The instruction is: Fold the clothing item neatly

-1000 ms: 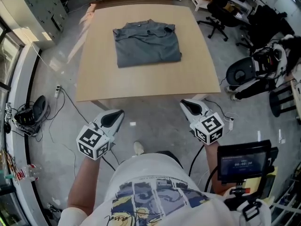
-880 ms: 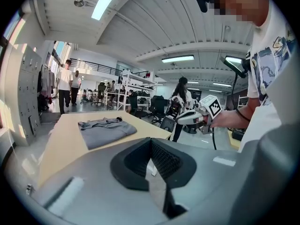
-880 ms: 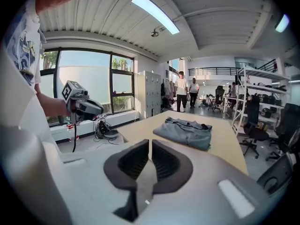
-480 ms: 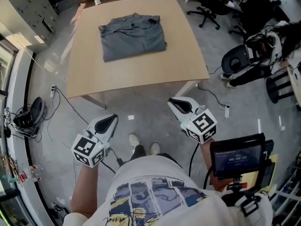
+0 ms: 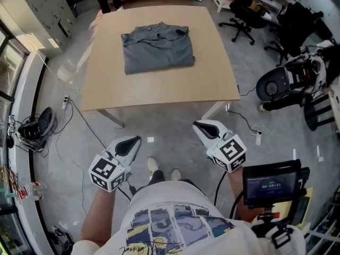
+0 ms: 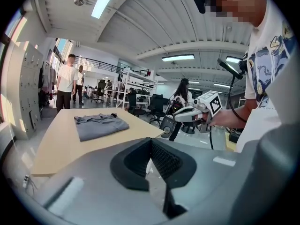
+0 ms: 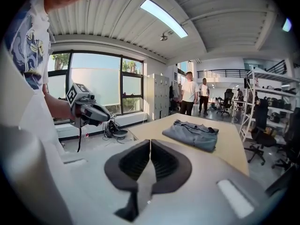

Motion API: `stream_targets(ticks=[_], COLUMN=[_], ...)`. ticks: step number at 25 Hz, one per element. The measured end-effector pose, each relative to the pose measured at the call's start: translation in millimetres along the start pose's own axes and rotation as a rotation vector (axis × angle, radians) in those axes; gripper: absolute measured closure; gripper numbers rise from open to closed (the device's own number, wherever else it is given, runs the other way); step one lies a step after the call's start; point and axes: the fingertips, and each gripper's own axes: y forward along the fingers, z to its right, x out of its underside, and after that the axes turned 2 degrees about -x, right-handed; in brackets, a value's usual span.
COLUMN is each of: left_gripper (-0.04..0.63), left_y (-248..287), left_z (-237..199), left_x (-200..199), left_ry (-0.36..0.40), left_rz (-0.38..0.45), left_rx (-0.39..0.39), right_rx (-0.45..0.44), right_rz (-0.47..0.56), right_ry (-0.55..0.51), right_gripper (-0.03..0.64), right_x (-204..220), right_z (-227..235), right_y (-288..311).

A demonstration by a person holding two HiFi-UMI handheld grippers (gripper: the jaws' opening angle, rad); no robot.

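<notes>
My left tongs (image 5: pixel 136 139) are shut, pads together on nothing. My right tongs (image 5: pixel 197 124) have just been closing and meet too, with nothing between them. Both hang over the grey floor (image 5: pixel 164 132), pointing toward the table (image 5: pixel 159 92) and short of its near edge. The shirt (image 5: pixel 158 48) lies folded on the table's far half, well apart from both tongs. Its collar seems to be at the far edge. Two people (image 7: pixel 196 91) stand beyond the table.

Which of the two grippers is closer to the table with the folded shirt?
The right gripper: its tip sits just short of the table at its near edge, while the left gripper hangs farther back over the floor.
</notes>
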Motion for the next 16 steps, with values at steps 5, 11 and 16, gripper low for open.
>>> stream_targets(ticks=[5,11,16], left_gripper=[0.588,0.588,0.588], left_y=[1.1,-10.0,-32.7], left_z=[-10.9,-31.8,-16.5], left_x=[1.6,10.7,45.0], left_ry=[-0.012,-0.024,-0.062], left_rz=[0.004,-0.012,-0.085], left_rx=[-0.013,-0.028,0.013], right_rx=[-0.013,-0.027,-0.031], right_rz=[0.001,-0.010,-0.087], right_ry=[-0.016,-0.020,0.042], right_gripper=[0.607,0.608,0.607], right_x=[-5.8,-14.3,10.6], right_z=[4.4,-0.5,-37.0], right_y=[11.4,32.4,21.9])
